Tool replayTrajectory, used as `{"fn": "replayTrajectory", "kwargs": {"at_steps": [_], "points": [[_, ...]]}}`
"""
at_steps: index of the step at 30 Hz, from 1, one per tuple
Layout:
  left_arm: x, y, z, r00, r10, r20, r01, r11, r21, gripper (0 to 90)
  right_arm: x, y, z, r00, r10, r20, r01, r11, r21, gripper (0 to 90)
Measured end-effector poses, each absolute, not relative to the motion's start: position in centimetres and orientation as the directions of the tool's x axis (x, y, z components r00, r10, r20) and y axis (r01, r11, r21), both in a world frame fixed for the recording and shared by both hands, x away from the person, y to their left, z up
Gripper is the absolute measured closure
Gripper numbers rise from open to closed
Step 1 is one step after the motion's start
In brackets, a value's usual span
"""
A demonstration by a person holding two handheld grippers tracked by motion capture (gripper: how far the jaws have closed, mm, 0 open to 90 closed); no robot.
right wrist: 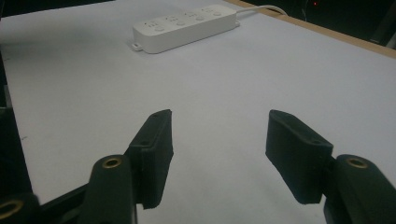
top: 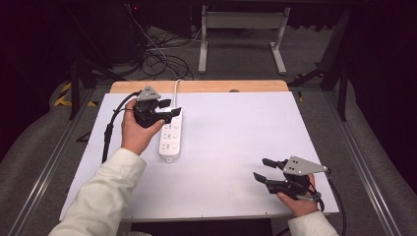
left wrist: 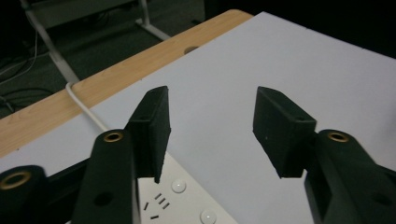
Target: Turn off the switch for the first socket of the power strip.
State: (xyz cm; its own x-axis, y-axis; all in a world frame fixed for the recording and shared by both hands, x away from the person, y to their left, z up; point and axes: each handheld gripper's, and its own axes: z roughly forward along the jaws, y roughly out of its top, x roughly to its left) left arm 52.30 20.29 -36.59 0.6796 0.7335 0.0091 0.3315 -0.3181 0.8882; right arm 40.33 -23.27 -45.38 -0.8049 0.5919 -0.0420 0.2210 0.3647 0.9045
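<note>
My left gripper [top: 167, 109] hovers over the far end of the white power strip [top: 170, 136], its fingers [left wrist: 152, 126] spread apart with nothing between them. In the left gripper view the strip's socket face [left wrist: 180, 200] lies just below and between my fingers, and neither pad touches it. The strip lies on the left half of the white desk [top: 236, 142], its length running from near to far, with its white cable [top: 176, 86] leaving the far end and crossing the wooden edge [top: 206, 86] of the desk. My left hand [top: 137, 132] wraps the gripper's body from the near side.

My right gripper [top: 263, 169] sits at the near right corner of the desk, well apart from the strip, pointing left. Its fingers [right wrist: 154, 149] are also spread, bare white desk showing between them. In the right gripper view the power strip [right wrist: 184, 25] lies far ahead, with its cable trailing off to the right. My right hand [top: 297, 199] holds that gripper just above the desk's near edge.
</note>
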Motion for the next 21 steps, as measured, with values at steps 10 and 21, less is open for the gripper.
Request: {"fn": "replayTrajectory", "kwargs": {"at_steps": [10, 21], "points": [[48.0, 21.8, -36.1, 0.712, 0.701, 0.035, 0.255, -0.305, 0.917, 42.2, 40.4, -23.2, -45.4, -0.804, 0.593, -0.038, 0.226, 0.364, 0.904, 41.8], [44.3, 24.5, -37.3, 0.731, 0.682, 0.026, 0.224, -0.275, 0.935, 35.8, 40.3, -23.1, -45.4, -0.804, 0.594, -0.035, 0.227, 0.361, 0.905, 41.7]]}}
